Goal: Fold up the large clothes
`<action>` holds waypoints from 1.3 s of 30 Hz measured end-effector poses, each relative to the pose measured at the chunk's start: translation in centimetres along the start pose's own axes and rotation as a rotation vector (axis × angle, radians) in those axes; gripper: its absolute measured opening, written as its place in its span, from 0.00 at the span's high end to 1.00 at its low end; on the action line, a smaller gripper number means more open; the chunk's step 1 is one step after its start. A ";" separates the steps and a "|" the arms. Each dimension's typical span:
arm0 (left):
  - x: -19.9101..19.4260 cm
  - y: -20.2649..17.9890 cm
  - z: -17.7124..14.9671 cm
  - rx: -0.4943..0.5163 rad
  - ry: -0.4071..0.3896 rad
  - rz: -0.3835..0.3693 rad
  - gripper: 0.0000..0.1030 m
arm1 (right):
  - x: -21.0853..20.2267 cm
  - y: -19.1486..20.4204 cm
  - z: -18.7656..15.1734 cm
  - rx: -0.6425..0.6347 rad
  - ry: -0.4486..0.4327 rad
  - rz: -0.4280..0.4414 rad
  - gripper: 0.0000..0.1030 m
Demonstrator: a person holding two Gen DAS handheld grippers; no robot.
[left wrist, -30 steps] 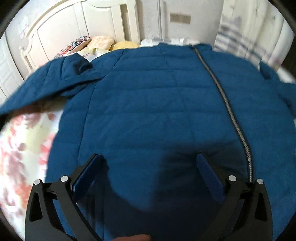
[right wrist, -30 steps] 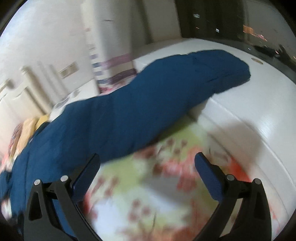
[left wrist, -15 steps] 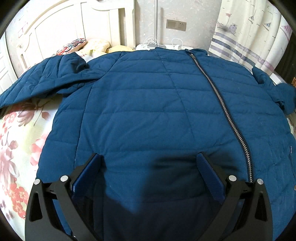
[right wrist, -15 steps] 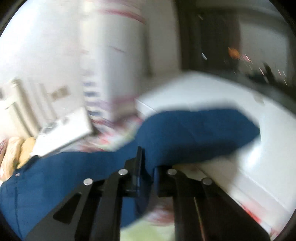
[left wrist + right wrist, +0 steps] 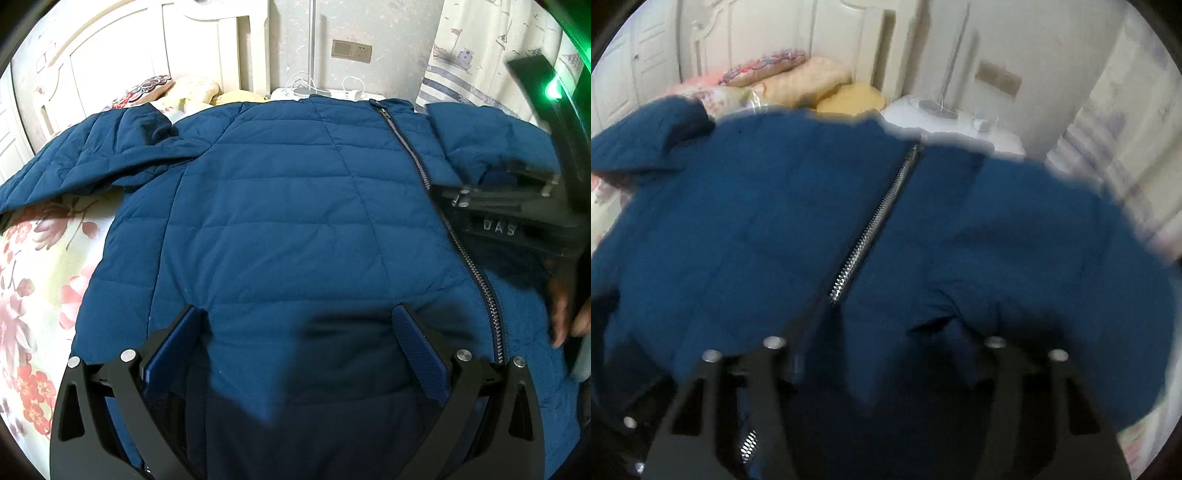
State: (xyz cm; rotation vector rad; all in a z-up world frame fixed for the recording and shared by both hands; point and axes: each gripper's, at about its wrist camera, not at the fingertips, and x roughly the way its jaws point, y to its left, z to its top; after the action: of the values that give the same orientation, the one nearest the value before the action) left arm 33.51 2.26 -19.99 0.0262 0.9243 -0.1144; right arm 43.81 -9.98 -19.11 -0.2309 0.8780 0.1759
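Observation:
A large blue quilted jacket (image 5: 280, 221) lies zipped, front up, on a floral bedsheet (image 5: 33, 280). Its left sleeve (image 5: 85, 155) stretches out to the left. Its right sleeve (image 5: 491, 144) is folded in over the body. My left gripper (image 5: 295, 339) is open and empty above the jacket's hem. My right gripper (image 5: 502, 184) shows at the right of the left wrist view, on the folded sleeve. In the right wrist view the right gripper (image 5: 886, 354) has its fingers apart with blue sleeve fabric (image 5: 960, 332) bunched between them; this view is blurred.
Pillows (image 5: 177, 88) lie against a white headboard (image 5: 122, 48) at the far end. A white nightstand (image 5: 321, 92) with cables and a lamp pole stands behind the collar. A patterned curtain (image 5: 480, 59) hangs at the far right. A hand (image 5: 561, 314) shows at the right edge.
My right gripper shut on the right sleeve at the bed's side and carried it over the jacket's body; its fingers now stand apart. My left gripper stayed open over the hem.

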 end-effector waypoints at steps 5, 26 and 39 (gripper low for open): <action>-0.1 0.1 0.0 -0.001 -0.001 -0.004 0.04 | -4.2 -3.5 -2.1 0.104 0.043 0.066 0.25; -1.3 -26.8 5.8 0.775 -0.318 0.073 0.04 | -11.4 -18.1 -19.8 0.658 -0.039 -0.132 0.21; -4.2 -23.3 11.8 0.483 -0.369 -0.227 0.75 | -11.2 -18.2 -19.9 0.667 -0.054 -0.109 0.18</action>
State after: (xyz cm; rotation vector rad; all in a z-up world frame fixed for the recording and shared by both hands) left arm 37.84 -21.38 -8.91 0.3381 0.5113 -0.5348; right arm 26.58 -33.53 -20.30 0.3470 0.8239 -0.2145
